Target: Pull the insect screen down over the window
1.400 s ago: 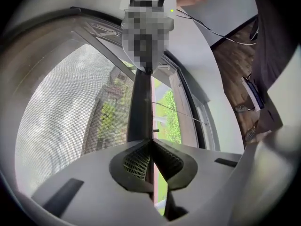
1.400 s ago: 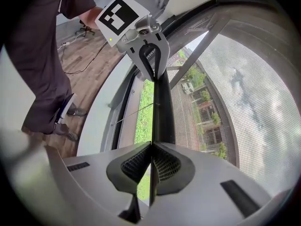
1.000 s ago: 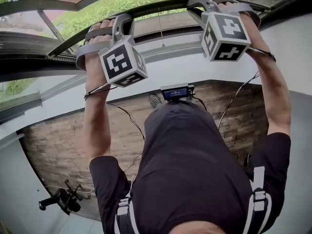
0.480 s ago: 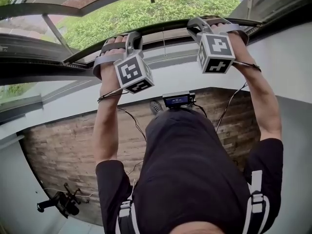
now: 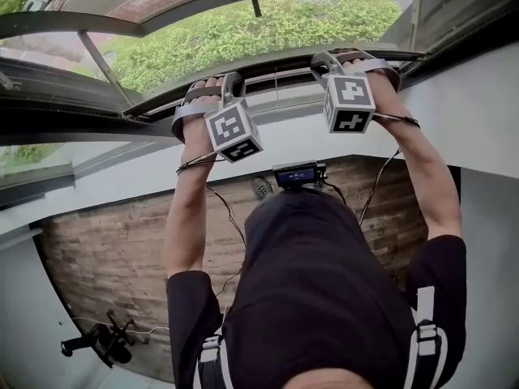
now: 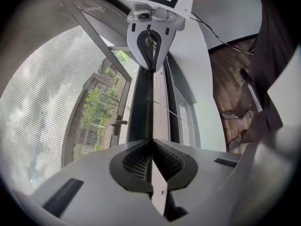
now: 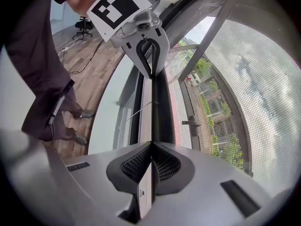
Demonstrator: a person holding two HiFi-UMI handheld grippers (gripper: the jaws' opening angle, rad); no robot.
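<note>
I've both arms (image 5: 188,217) stretched up; left gripper (image 6: 151,141) and right gripper (image 7: 151,144) each pinch the one screen bar (image 6: 140,108).

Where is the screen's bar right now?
The bar spans the top of the head view, below the mesh, gripped by the left gripper and the right gripper.

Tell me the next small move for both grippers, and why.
Probably pull the screen bar down a little, evenly: the left gripper and right gripper are both clamped on it, and a gap shows between it and the lower window frame.
</note>
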